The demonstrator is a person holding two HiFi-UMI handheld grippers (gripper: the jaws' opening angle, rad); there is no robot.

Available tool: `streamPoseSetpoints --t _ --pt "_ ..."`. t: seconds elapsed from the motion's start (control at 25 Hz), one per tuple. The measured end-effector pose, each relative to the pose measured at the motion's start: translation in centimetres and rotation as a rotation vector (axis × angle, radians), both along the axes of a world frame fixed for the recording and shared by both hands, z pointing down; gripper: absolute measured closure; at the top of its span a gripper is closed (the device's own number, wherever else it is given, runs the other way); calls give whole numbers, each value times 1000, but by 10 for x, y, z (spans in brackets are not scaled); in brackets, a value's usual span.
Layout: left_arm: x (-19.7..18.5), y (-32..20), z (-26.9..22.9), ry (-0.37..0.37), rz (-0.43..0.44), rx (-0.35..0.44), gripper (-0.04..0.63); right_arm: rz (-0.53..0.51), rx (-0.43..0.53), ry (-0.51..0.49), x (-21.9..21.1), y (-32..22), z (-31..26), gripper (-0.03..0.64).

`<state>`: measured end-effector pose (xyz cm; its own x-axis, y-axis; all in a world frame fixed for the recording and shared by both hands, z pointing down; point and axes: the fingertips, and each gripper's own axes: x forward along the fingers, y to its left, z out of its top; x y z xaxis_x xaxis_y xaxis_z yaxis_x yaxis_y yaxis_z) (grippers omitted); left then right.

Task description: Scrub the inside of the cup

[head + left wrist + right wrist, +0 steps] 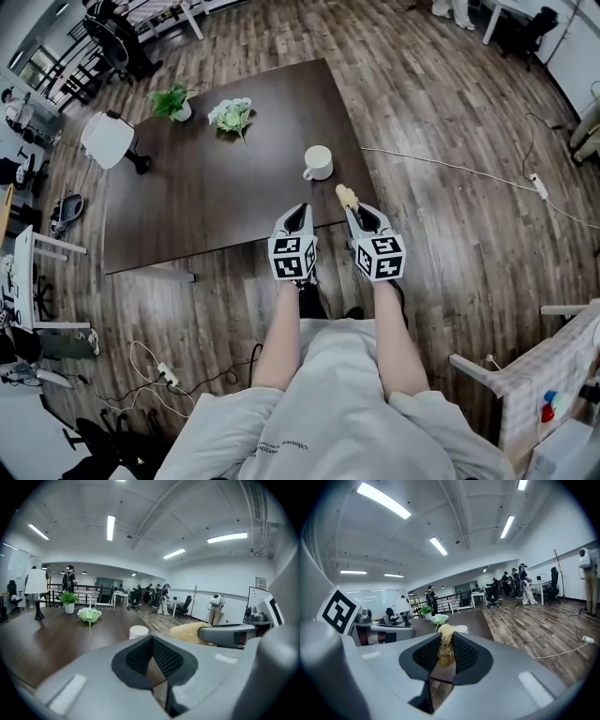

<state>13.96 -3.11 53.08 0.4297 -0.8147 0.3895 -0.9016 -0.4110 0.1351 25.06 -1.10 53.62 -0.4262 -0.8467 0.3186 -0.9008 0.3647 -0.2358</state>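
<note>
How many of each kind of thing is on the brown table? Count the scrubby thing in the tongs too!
Cup: 1
Potted plant: 1
Flower bunch: 1
White lamp: 1
Scrubber, held in the right tongs: 1
Total: 5

Right claw (445,656) clamped on fibrous tan scrubber (446,638); white cup (462,629) just behind its tip.

In the right gripper view the cup (461,629) is largely hidden behind the brush (445,637) clamped in the right tongs (444,643).
</note>
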Motion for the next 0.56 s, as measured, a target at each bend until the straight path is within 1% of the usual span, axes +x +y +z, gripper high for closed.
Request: streamPoseSetpoints --t 0.24,0.56 --pt "6 9 -5 5 -5 18 594 -55 30 57 -1 9 -9 532" --pt "5 9 -4 14 -15 25 594 -80 28 75 -6 11 -5 532"
